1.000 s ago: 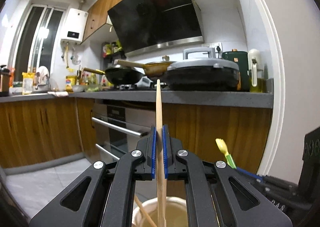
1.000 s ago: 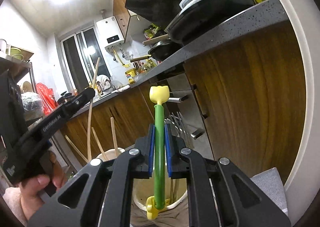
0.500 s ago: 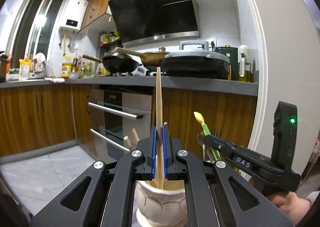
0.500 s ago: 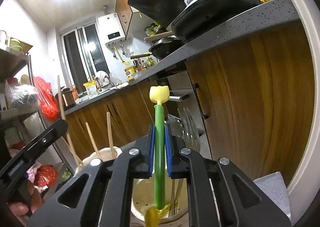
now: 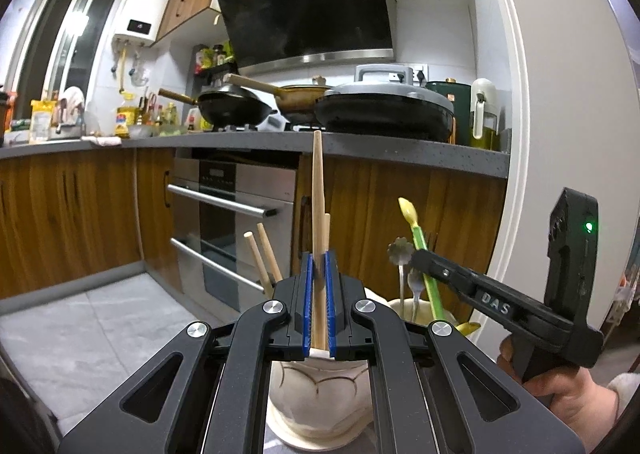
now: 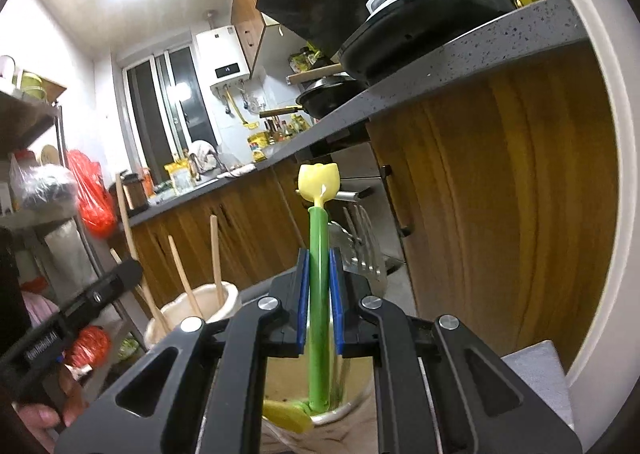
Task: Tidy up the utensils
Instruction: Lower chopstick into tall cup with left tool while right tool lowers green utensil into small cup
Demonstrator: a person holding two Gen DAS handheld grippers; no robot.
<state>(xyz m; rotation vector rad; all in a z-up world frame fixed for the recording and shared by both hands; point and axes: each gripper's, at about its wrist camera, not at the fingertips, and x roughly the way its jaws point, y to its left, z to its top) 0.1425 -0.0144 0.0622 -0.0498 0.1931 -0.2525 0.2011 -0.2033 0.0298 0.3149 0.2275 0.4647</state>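
Observation:
My left gripper (image 5: pixel 318 274) is shut on a wooden chopstick (image 5: pixel 317 190), upright over a cream ceramic holder (image 5: pixel 320 402) that holds several wooden chopsticks (image 5: pixel 264 258). My right gripper (image 6: pixel 319 286) is shut on a green utensil with a yellow tulip end (image 6: pixel 319 238), whose lower end is inside a second cream holder (image 6: pixel 340 410) with metal forks (image 6: pixel 360 250). In the left wrist view the right gripper (image 5: pixel 416 260) holds the green utensil (image 5: pixel 424 254) over that holder (image 5: pixel 416 314). The chopstick holder also shows in the right wrist view (image 6: pixel 192 314).
Wooden cabinets (image 5: pixel 64 214) and an oven (image 5: pixel 236 222) stand behind the holders. A grey counter (image 5: pixel 360 148) above carries pans (image 5: pixel 236 106). A white doorframe (image 5: pixel 516 174) is on the right. A grey cloth (image 6: pixel 536 374) lies by the fork holder.
Both grippers have moved lower toward their holders. The chopstick has gone down toward the left holder and the green utensil's lower end has sunk deeper into the right holder.

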